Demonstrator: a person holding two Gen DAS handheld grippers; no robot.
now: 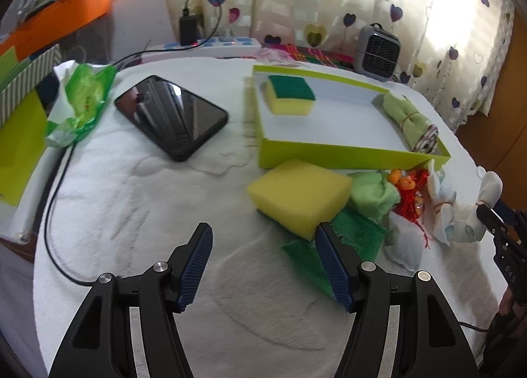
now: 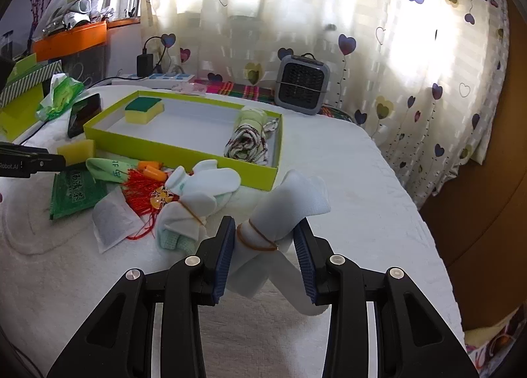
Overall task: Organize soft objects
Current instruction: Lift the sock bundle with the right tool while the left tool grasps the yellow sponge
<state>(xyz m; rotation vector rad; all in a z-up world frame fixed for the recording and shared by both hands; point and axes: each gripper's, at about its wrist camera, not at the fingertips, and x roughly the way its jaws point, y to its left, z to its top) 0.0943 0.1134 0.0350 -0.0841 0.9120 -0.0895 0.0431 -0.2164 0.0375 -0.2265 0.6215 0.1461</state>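
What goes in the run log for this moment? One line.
right gripper: shut on white sock bundle | left gripper: open, empty | tray: sponge, cloth roll

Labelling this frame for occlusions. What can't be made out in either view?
- Left wrist view: loose yellow sponge blurred; its right end hidden behind the left gripper finger.
- Left wrist view: right gripper cut off by the edge.
- Right wrist view: white cloth bundle lower end hidden behind the right gripper's fingers.

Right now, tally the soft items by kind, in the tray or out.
Sponges: 2, one in the tray, one outside.
White banded bundles: 2, one in the right gripper, one lying loose.
Rolled cloths: 2, one in the tray, one outside.
Total: 6
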